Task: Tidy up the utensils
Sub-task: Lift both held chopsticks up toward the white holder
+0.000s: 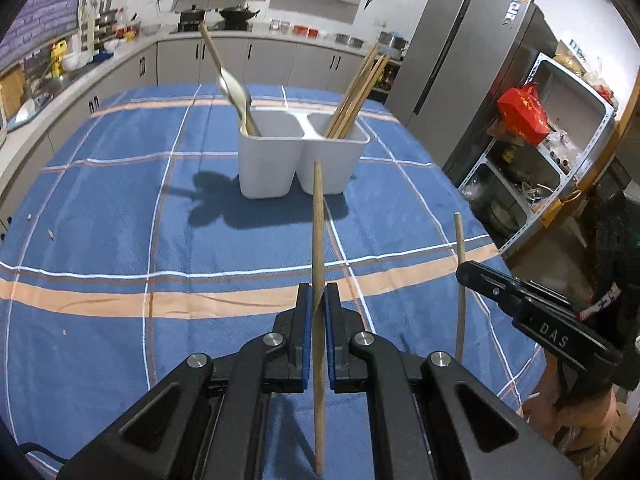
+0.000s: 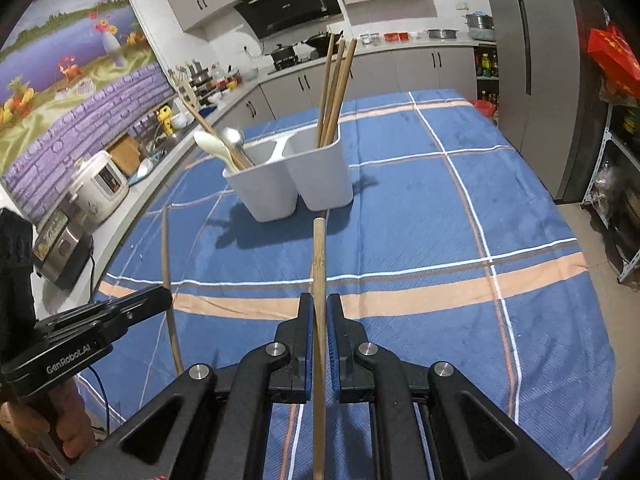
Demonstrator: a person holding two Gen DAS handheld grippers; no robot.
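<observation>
Chopsticks, one per gripper: the left gripper point(image 1: 318, 304) pinches a chopstick point(image 1: 318, 240) upright between its blue pads, and the right gripper point(image 2: 319, 312) clamps a second chopstick point(image 2: 319, 264) likewise. Both hover over the blue plaid tablecloth point(image 1: 120, 200), side by side. Ahead stands the white two-compartment holder point(image 1: 296, 160): spoons point(image 1: 236, 92) lean in its left compartment, a chopstick bundle point(image 1: 356, 92) in its right. Kitchen counter point(image 1: 120, 56), refrigerator point(image 1: 460, 60) and metal shelf point(image 1: 560, 140) ring the table.
</observation>
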